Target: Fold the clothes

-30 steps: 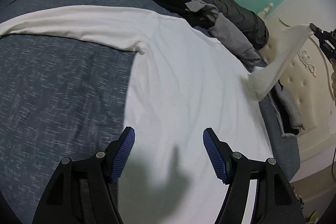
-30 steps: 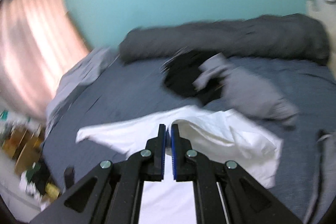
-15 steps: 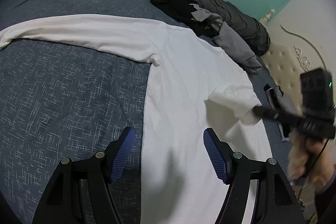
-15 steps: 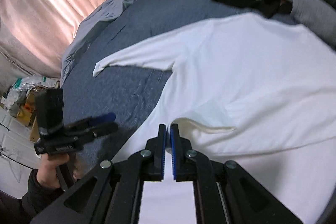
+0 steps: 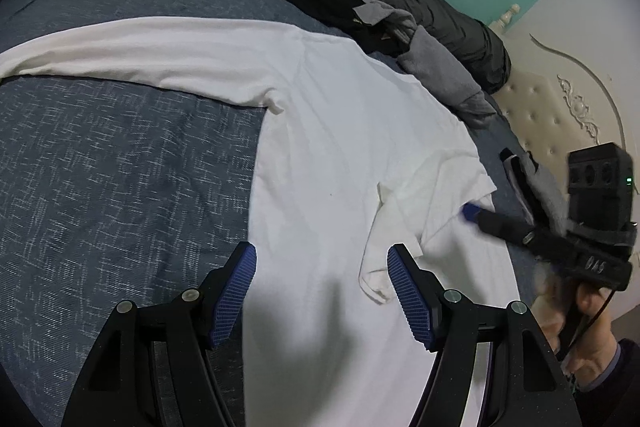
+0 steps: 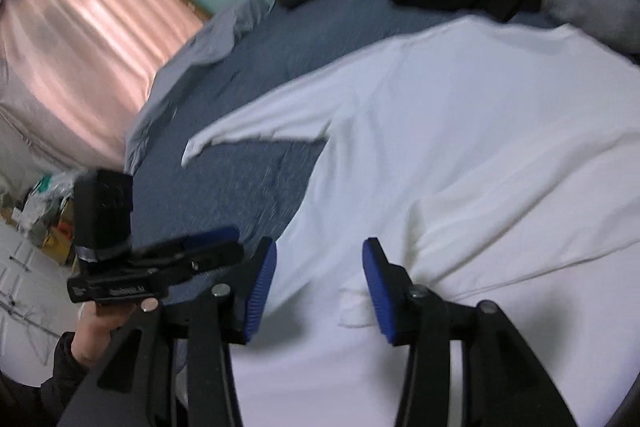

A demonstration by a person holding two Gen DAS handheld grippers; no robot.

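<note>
A bed (image 5: 120, 187) under a dark blue cover fills the frame, with teal wall at the top and pink curtain (image 6: 80, 47) upper left in the right view. A white shirt (image 5: 340, 131) lies flat, one sleeve stretched toward the left edge, the other folded over its body. The right tool (image 6: 318, 287), clenched on that sleeve half a second ago, is now released; the left tool (image 5: 322, 291) stays spread.

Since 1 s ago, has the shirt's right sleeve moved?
Yes. The right sleeve dropped from up by the headboard and now lies folded across the white shirt.
</note>
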